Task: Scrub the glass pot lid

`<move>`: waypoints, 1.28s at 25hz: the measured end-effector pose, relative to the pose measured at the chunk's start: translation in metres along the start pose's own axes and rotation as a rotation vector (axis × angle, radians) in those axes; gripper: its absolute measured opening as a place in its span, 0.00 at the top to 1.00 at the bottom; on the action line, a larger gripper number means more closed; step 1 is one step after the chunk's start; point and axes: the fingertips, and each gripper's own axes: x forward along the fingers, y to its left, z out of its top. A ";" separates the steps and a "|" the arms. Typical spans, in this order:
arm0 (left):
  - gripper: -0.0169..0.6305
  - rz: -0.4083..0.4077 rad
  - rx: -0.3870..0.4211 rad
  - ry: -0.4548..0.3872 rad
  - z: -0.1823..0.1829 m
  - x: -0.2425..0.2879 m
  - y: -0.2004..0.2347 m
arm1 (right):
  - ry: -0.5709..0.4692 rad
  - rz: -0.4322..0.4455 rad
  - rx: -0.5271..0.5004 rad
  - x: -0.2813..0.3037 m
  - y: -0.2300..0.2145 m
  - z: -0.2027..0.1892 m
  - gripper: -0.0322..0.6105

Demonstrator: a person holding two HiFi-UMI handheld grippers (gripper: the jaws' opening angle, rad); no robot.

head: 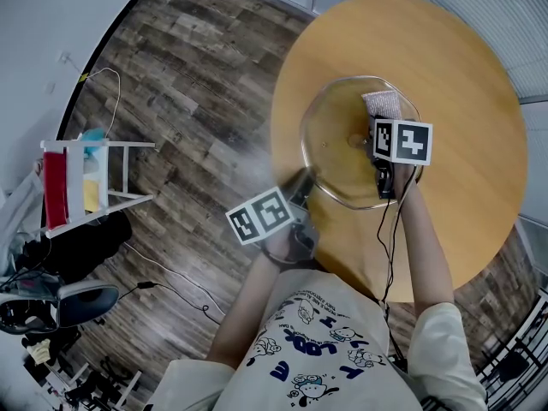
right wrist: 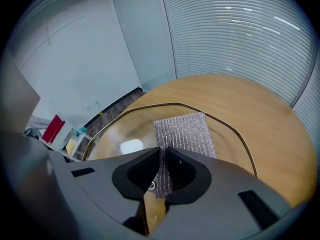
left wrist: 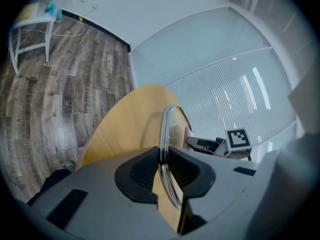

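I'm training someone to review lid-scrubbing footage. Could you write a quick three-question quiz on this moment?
1. True or false: the left gripper is shut on the rim of the glass lid.
2. What does the right gripper hold between its fingers?
A) a bottle brush
B) a grey mesh scrubbing cloth
C) nothing
3. Fill in: the round table under the lid has a ____ top.

Key: 1 true; 2 B; 3 wooden.
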 end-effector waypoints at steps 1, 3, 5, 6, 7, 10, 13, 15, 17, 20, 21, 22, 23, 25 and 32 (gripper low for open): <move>0.87 0.000 -0.001 -0.001 0.000 0.000 0.000 | 0.002 -0.003 0.001 -0.001 -0.001 -0.001 0.86; 0.87 0.001 -0.001 -0.002 0.001 0.000 -0.001 | 0.007 -0.009 0.003 -0.003 -0.004 -0.003 0.86; 0.87 0.002 -0.001 -0.004 0.002 -0.001 -0.001 | 0.011 -0.014 0.004 -0.006 -0.006 -0.004 0.86; 0.87 0.002 -0.002 -0.006 0.002 -0.001 -0.001 | 0.013 -0.016 0.004 -0.007 -0.007 -0.005 0.86; 0.87 0.002 -0.003 -0.007 0.003 -0.001 -0.001 | 0.016 -0.018 0.004 -0.007 -0.008 -0.006 0.86; 0.87 0.004 -0.004 -0.011 0.002 0.001 0.000 | 0.025 -0.026 0.004 -0.008 -0.012 -0.011 0.86; 0.87 0.005 -0.005 -0.014 0.001 0.002 0.001 | 0.030 -0.034 0.005 -0.010 -0.016 -0.017 0.86; 0.87 0.003 -0.007 -0.016 0.001 0.001 0.001 | 0.033 -0.038 0.008 -0.013 -0.017 -0.021 0.86; 0.87 0.001 -0.010 -0.017 0.000 -0.001 0.001 | 0.034 -0.042 0.009 -0.016 -0.017 -0.024 0.86; 0.87 -0.002 -0.013 -0.016 0.000 -0.001 0.002 | 0.041 -0.048 0.014 -0.019 -0.018 -0.029 0.86; 0.87 -0.002 -0.013 -0.016 0.000 -0.001 0.002 | 0.042 -0.049 0.017 -0.020 -0.019 -0.030 0.86; 0.87 -0.002 -0.013 -0.016 0.001 -0.001 0.002 | 0.043 -0.050 0.020 -0.020 -0.019 -0.031 0.86; 0.87 -0.002 -0.012 -0.016 0.000 -0.001 0.002 | 0.043 -0.050 0.024 -0.021 -0.020 -0.032 0.86; 0.87 -0.002 -0.012 -0.016 -0.001 0.000 0.002 | 0.044 -0.053 0.030 -0.023 -0.021 -0.035 0.86; 0.87 -0.002 -0.012 -0.018 -0.004 0.001 0.000 | 0.046 -0.061 0.052 -0.030 -0.026 -0.044 0.86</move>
